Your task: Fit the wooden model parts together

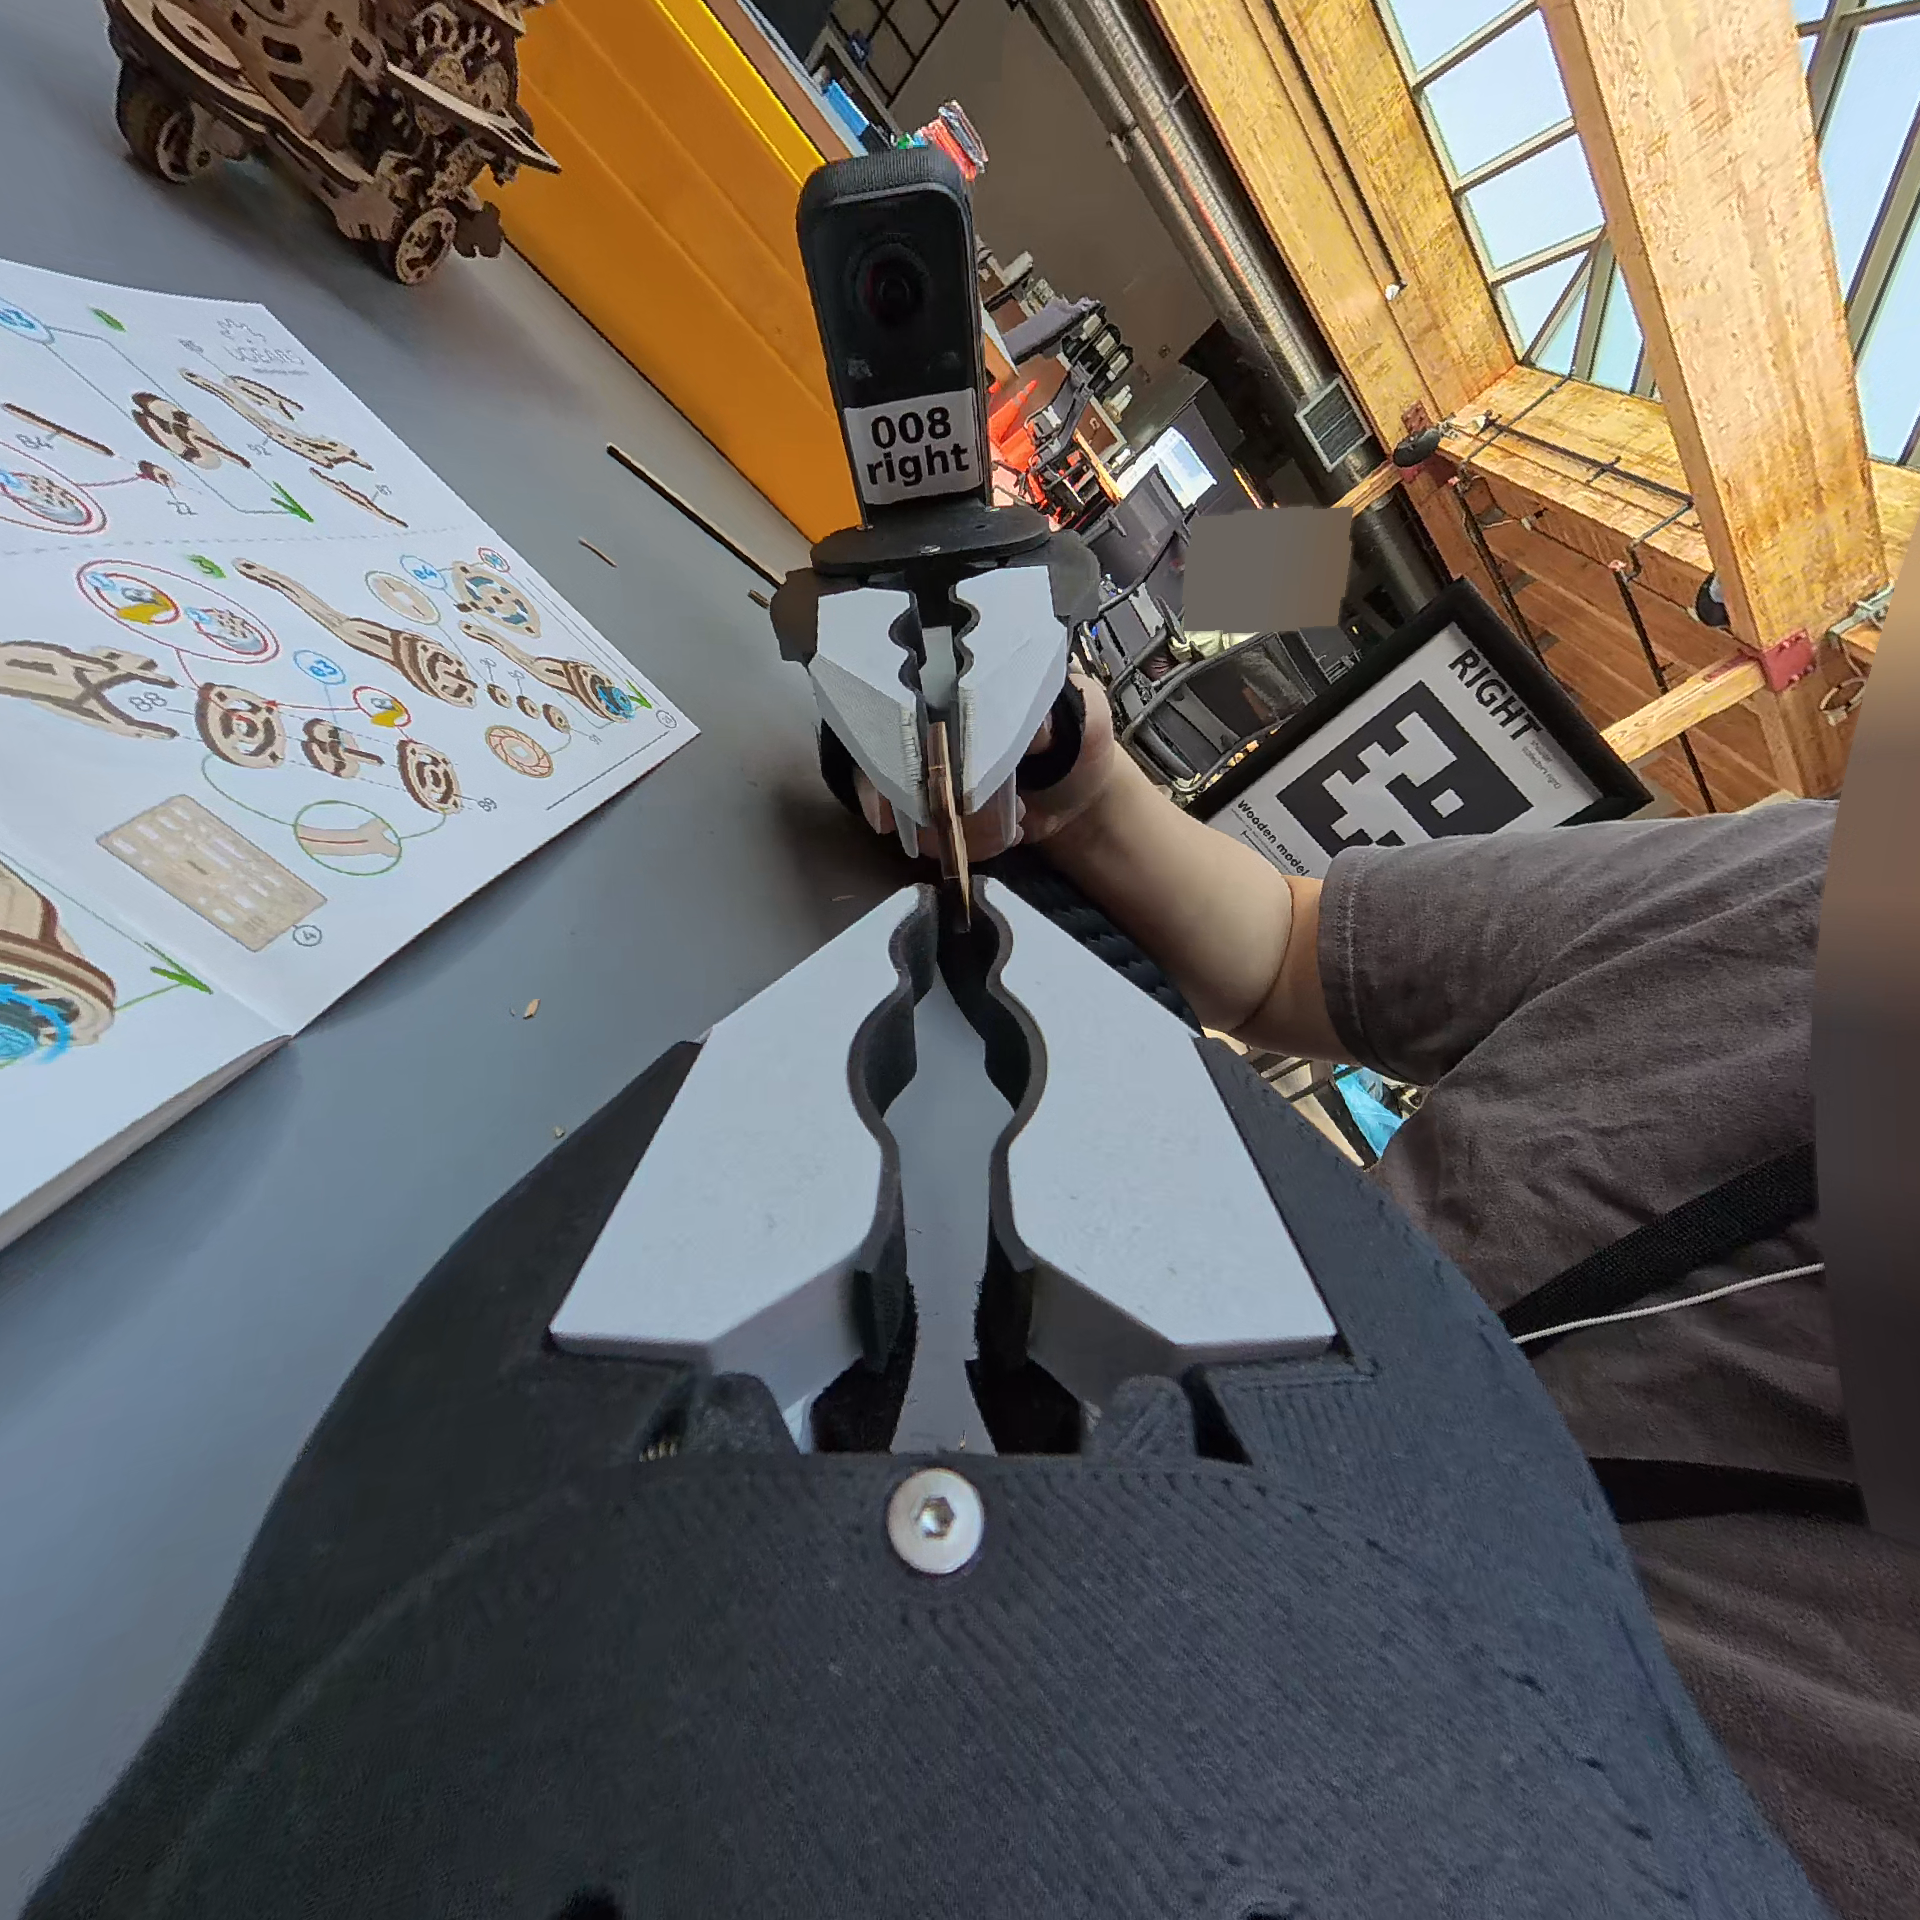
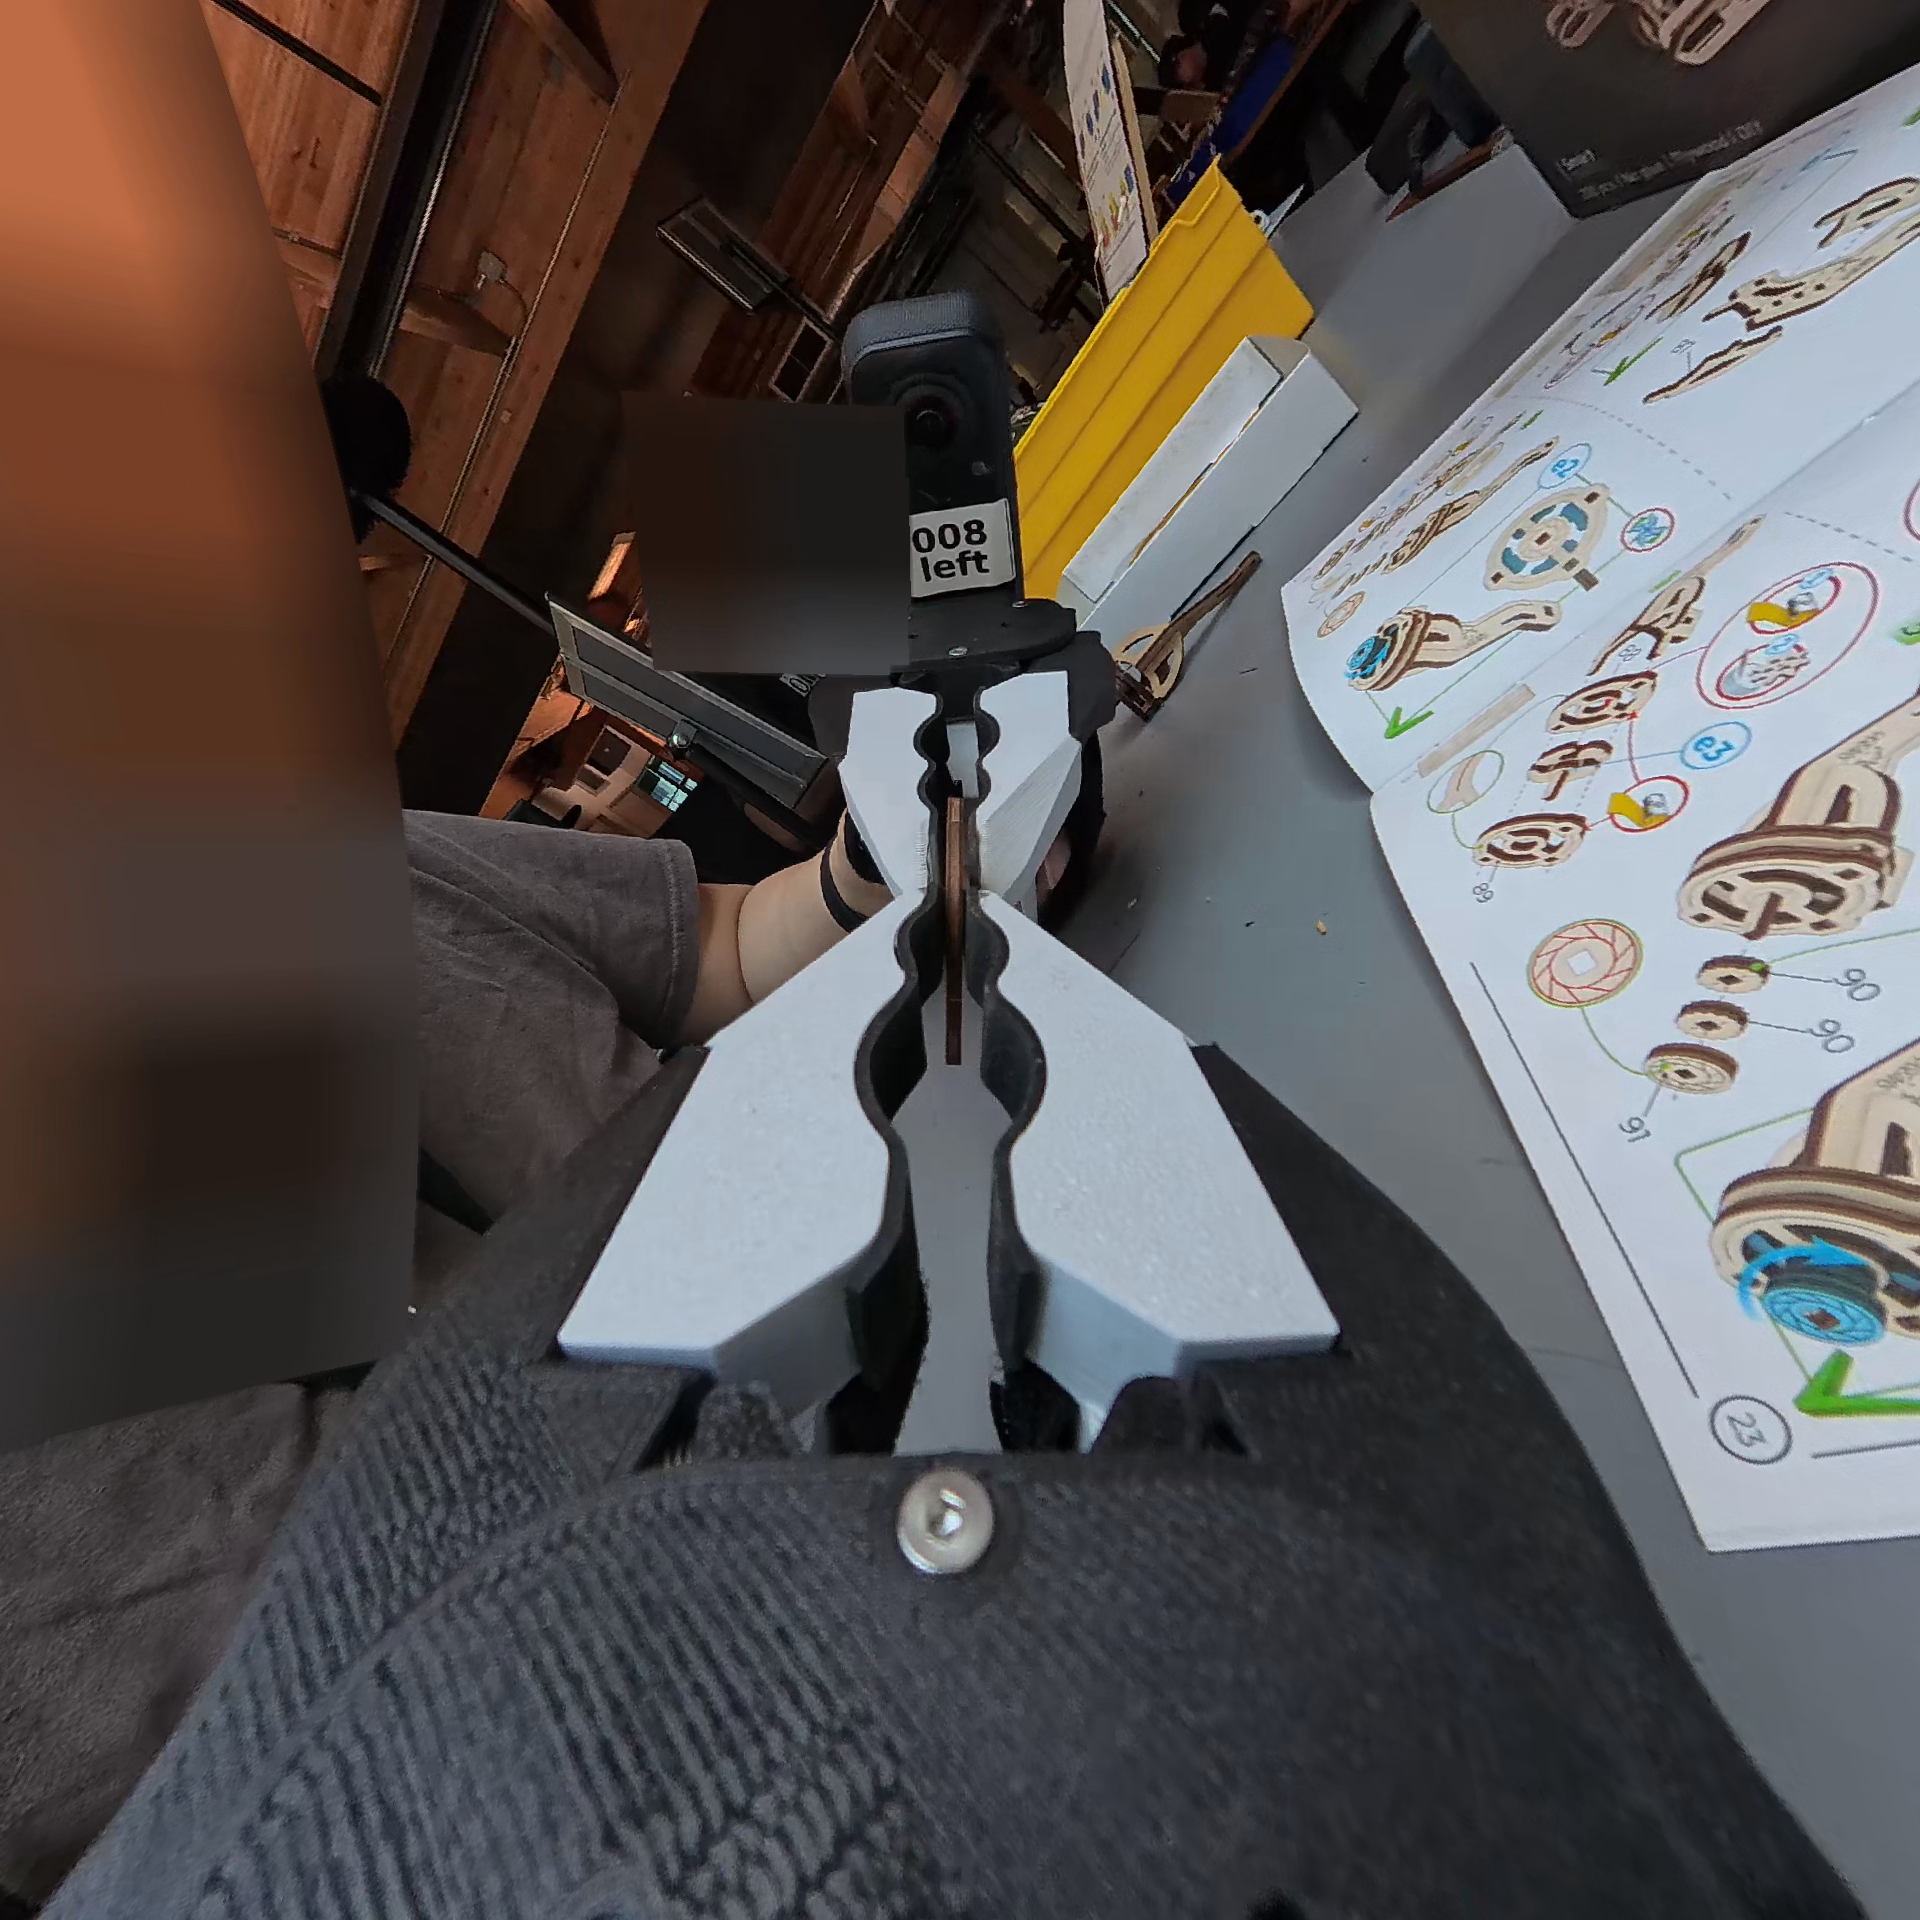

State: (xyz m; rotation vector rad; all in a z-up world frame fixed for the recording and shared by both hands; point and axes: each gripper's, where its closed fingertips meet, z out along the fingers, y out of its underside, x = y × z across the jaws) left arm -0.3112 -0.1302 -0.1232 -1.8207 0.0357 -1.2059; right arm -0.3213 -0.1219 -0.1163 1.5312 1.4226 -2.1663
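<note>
Both grippers, left (image 1: 951, 914) and right (image 2: 951, 935), pinch one thin wooden disc (image 2: 953, 935) edge-on, so any twist could snap it.

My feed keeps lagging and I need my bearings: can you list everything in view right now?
wooden part: 1, brown, thin flat piece seen edge-on, pinched between both claws
manual: 1, white with coloured diagrams, open on the table
wooden model: 1, brown, geared and wheeled, far table end
lever piece: 1, brown, on the table behind the left claw
white box: 1, by the yellow bin
yellow bin: 1, at the table edge
marker board: 1, black and white, framed, behind the forearm
table: 1, grey
left claw: 1, grey fingers, shut on the part
right claw: 1, grey fingers, shut on the part
</note>
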